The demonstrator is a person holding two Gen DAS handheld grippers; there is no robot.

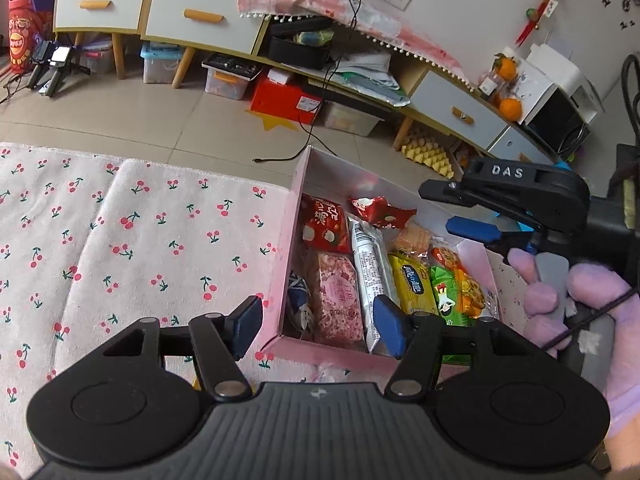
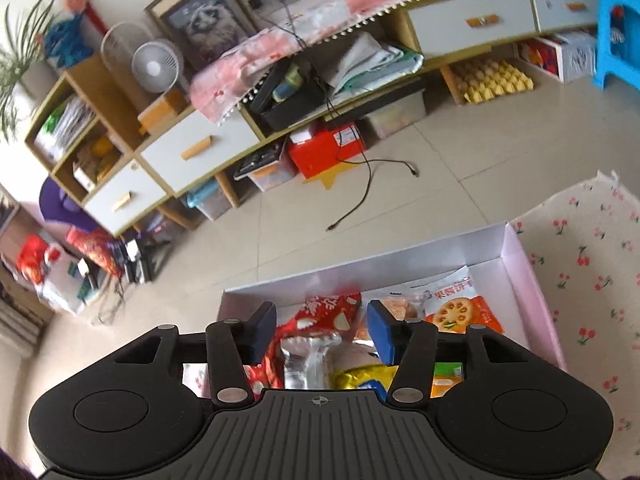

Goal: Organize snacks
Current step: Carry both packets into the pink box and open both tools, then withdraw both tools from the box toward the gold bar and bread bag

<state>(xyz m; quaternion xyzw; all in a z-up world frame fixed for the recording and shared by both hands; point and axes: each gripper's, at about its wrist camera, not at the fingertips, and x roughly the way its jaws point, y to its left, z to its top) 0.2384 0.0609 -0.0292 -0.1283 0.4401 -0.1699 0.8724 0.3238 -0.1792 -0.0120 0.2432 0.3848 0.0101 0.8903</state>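
Observation:
A pink open box sits on the cherry-print cloth and holds several snack packs: a red pack, a pink bar, a white pack, a yellow pack and a green pack. My left gripper is open and empty above the box's near left corner. My right gripper shows at the right, open, over the box's far right side. In the right wrist view the right gripper is open and empty above the red pack and an orange biscuit pack in the box.
The cherry-print cloth covers the table left of the box. Beyond the table edge lie a tiled floor, a loose black cable, a low cabinet with drawers and storage bins underneath.

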